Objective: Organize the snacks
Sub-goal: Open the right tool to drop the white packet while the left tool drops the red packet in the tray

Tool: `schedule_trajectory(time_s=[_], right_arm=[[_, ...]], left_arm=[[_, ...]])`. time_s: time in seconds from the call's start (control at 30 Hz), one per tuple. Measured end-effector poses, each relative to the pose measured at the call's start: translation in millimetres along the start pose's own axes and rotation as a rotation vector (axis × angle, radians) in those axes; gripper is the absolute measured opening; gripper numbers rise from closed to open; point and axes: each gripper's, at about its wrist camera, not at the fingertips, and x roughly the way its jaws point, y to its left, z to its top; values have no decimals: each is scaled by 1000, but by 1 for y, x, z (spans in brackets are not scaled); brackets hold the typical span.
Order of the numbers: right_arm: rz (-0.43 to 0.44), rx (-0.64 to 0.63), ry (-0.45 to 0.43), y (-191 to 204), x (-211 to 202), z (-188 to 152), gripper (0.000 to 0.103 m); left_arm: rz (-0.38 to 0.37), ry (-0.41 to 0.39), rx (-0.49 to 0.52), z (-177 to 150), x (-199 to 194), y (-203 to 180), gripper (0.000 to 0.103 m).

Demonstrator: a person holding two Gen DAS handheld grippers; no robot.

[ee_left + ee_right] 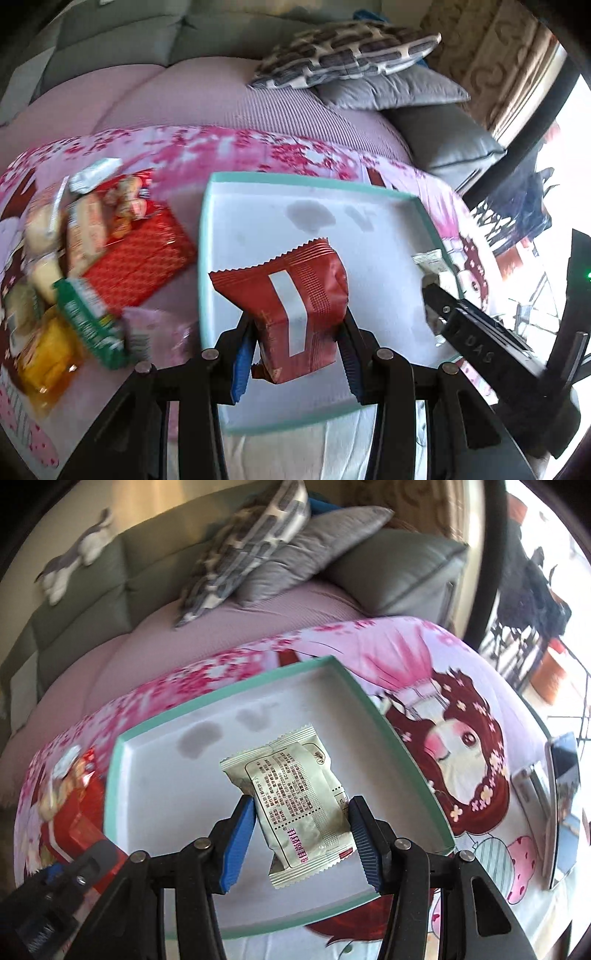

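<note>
hovering over the teal-rimmed tray (207,258), both grippers carry a snack each, which suggests the tray is the collecting place and the two packets are about to be dropped in. the left gripper (297,343) has its jaws closed on the lower half of a red packet (295,299), the packet standing up between the blue pads so most of it shows above the fingers; it hangs above the tray's white floor, not yet resting on it as far as one can judge. the right gripper (301,830) grips a pale silver packet (295,805) by its sides, printed back facing the camera, likewise held over the tray's interior (155,775). both tools point forward and slightly down toward the tray, the left one nearer the tray's left edge, the right one toward its right side. the remaining snacks (74,258) lie in a loose heap on the pink floral cloth (221,147) just left of the tray, including a red checked pack (144,258) and a green one (88,325), waiting their turn. the tray floor shows grey stains but no snacks lying in it yet.
</note>
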Motion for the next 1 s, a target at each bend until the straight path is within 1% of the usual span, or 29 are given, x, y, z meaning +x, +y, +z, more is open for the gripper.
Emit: schedule_trajectory(time_s=[0.1,0.2,0.33,0.47,0.5,0.57,0.63,0.8,0.83,0.87,0.9,1.0], right_arm=[[-29,24,3,-12,6,2,55],[-53,28,19,-15,12,0,55],[-62,30,50,-16,22,-2,55],[-79,13,49,-13,22,-3,56],[-81,10,48,-12,22,-3,56],[-81,9,48,-12,21,-2,56],[-90,4,53,-11,22,-2,56],[-98,-2,71,-10,25,-3,57],[-100,-5,72,-9,26,-3,58],[-102,-7,73,-9,26,-3,64],[-107,-9,71,-8,26,-3,71],[-103,-5,70,-9,25,-2,76]], left_arm=[[14,9,27,3,16,-6,44],[17,22,31,0,27,-7,44],[34,34,43,-5,36,-7,44],[38,45,42,-8,38,-4,46],[41,45,41,-7,38,-3,48],[45,42,40,-7,36,-2,56],[46,39,40,-7,34,-2,60],[54,40,46,-6,32,-3,63],[54,39,46,-6,31,-3,69],[56,36,45,-6,31,-3,80],[57,33,45,-6,30,-3,83],[61,16,46,-5,26,-2,85]])
